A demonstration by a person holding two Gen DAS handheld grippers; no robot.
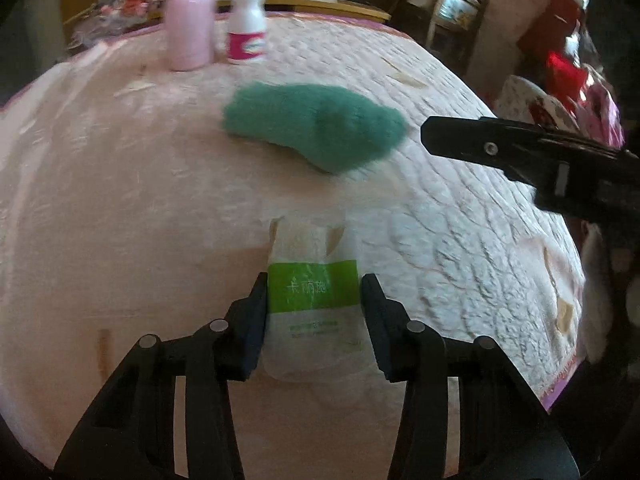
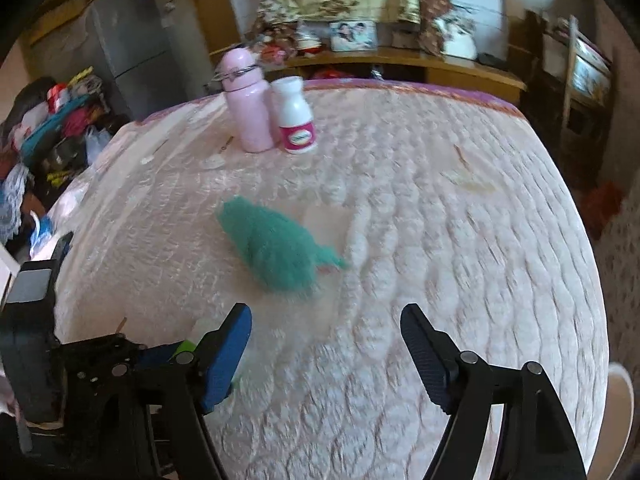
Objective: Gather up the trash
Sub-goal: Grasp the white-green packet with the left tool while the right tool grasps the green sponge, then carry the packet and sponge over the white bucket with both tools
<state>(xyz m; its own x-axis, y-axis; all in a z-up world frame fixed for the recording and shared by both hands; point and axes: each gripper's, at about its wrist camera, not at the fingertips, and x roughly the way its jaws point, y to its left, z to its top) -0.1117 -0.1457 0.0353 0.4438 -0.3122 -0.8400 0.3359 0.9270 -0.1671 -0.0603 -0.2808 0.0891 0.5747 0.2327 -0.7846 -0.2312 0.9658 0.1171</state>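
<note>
On the quilted pink bed (image 2: 440, 240), the left gripper (image 1: 314, 304) has its jaws around a white packet (image 1: 312, 300) with a green band (seemingly clamped, though blur hides the contact). The right gripper (image 2: 326, 332) hangs wide open, holding nothing, near a green fuzzy cloth (image 2: 276, 248). Behind stand a pink bottle (image 2: 246, 108) and a white bottle (image 2: 296, 116).

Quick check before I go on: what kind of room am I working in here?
Most likely a lived-in bedroom. The work surface is a quilted pink bedspread; a grey fridge stands at the back left, a framed photo sits on a wooden shelf, and piled clothes lie beside the bed.
</note>
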